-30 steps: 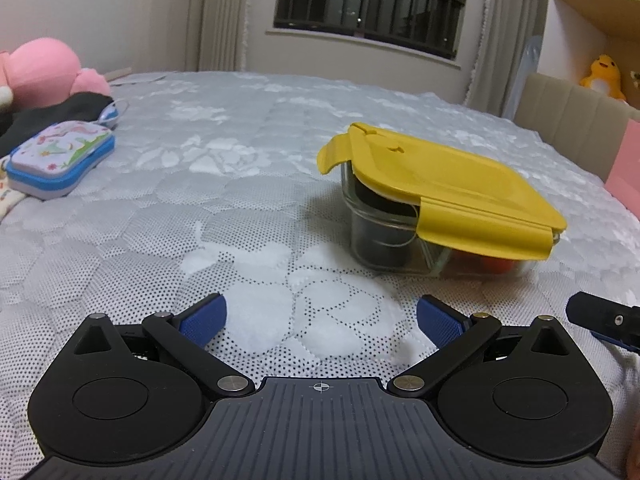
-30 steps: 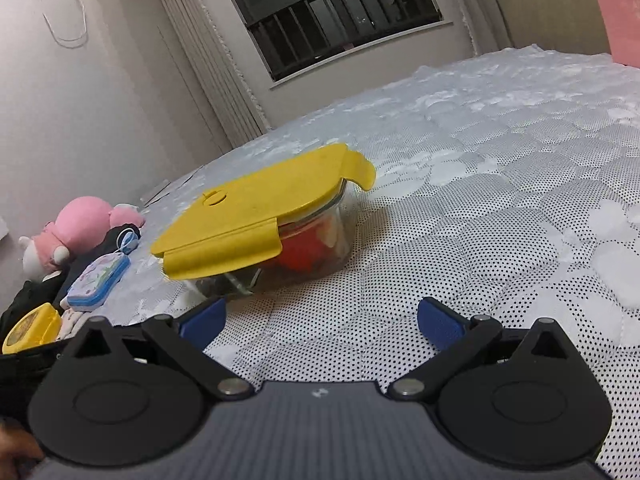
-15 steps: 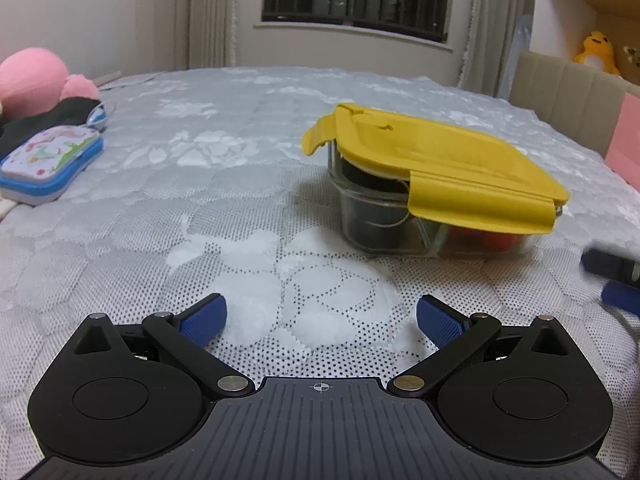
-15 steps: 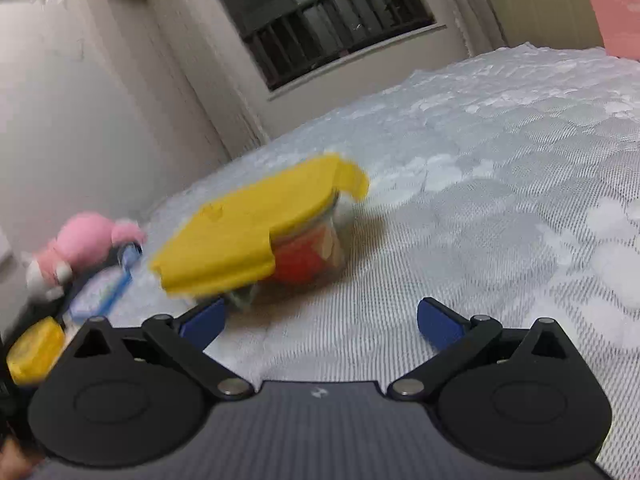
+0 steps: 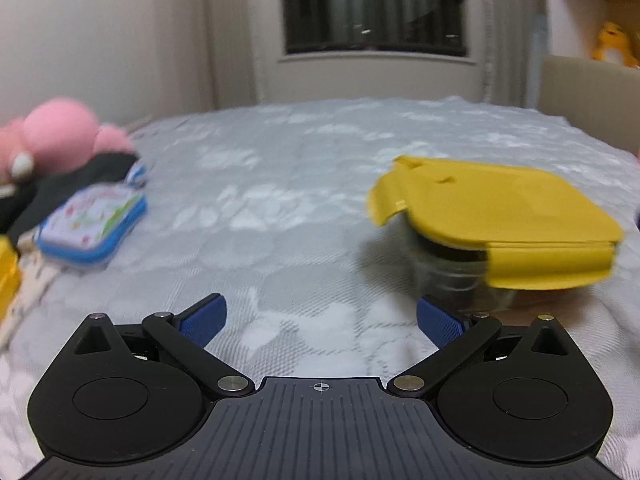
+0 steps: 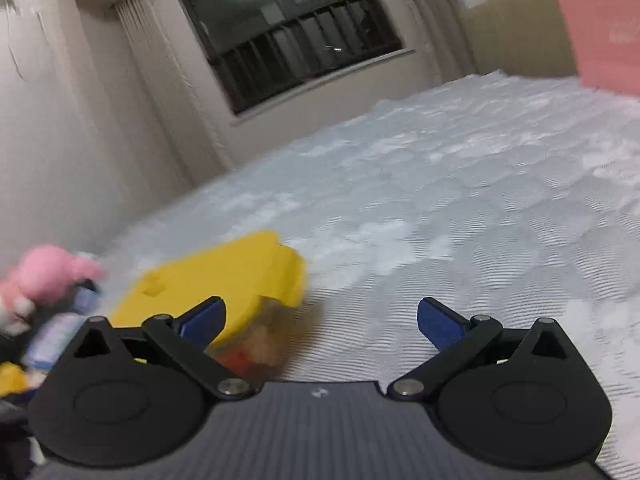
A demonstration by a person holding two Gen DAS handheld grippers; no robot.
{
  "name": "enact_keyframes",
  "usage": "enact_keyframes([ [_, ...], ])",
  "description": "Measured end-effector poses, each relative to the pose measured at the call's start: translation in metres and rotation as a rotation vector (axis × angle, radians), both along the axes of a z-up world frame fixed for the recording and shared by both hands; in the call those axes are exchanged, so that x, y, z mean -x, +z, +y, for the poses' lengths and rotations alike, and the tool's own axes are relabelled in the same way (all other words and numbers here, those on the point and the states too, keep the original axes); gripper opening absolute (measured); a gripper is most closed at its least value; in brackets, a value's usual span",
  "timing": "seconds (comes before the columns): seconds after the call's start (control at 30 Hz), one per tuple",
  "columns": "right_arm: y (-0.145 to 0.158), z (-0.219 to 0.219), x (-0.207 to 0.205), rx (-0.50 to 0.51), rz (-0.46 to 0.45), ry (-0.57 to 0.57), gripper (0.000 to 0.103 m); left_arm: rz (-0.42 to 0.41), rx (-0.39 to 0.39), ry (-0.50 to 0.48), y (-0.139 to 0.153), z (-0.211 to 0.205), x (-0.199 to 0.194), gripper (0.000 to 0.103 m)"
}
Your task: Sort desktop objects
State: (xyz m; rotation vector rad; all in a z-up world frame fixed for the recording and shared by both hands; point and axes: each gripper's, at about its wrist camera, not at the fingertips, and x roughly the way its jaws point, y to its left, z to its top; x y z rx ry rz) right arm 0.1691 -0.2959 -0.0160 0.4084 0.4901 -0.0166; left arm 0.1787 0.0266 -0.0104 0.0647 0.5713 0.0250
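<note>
A clear glass box with a loose yellow lid (image 5: 496,208) sits on the grey quilted bed, right of centre in the left wrist view, with dark and orange things inside. My left gripper (image 5: 320,318) is open and empty, its right fingertip close to the box's near side. In the right wrist view the same yellow-lidded box (image 6: 224,284) lies low at the left, just behind the left fingertip of my right gripper (image 6: 320,320), which is also open and holds nothing. Both views are blurred.
A blue-edged patterned case (image 5: 90,220) lies at the left on dark cloth, with a pink plush toy (image 5: 60,136) behind it and a yellow item (image 5: 6,276) at the edge. The same plush toy (image 6: 44,276) shows in the right view. A pink board (image 6: 604,28) stands far right.
Both grippers have swung to the left and dropped lower toward the bed. The box now sits further right in the left view, lower and closer in the right view.
</note>
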Motion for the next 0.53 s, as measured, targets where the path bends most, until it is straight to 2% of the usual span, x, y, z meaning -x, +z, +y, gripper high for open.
enact_keyframes([
  [0.03, -0.001, 0.0, -0.002, 0.039, 0.016, -0.023, 0.103, 0.015, 0.01, 0.006, -0.002, 0.002, -0.002, 0.103],
  [0.17, -0.002, 0.003, 0.006, 0.19, -0.064, -0.048, 0.103, 0.017, 0.087, 0.001, -0.004, 0.011, -0.002, 0.103],
  [0.27, -0.001, 0.003, 0.006, 0.214, -0.036, -0.068, 0.103, 0.049, 0.204, 0.017, -0.002, 0.022, -0.008, 0.103],
  [0.33, -0.003, 0.0, 0.005, 0.196, -0.032, -0.056, 0.103, 0.033, 0.285, 0.048, -0.002, 0.031, -0.007, 0.103],
  [0.4, -0.005, -0.001, 0.006, 0.182, -0.022, -0.046, 0.103, -0.006, 0.241, 0.056, 0.0, 0.029, -0.005, 0.103],
  [0.53, -0.008, -0.006, 0.005, 0.186, -0.013, -0.052, 0.103, -0.124, 0.02, 0.073, 0.007, 0.009, 0.007, 0.103],
])
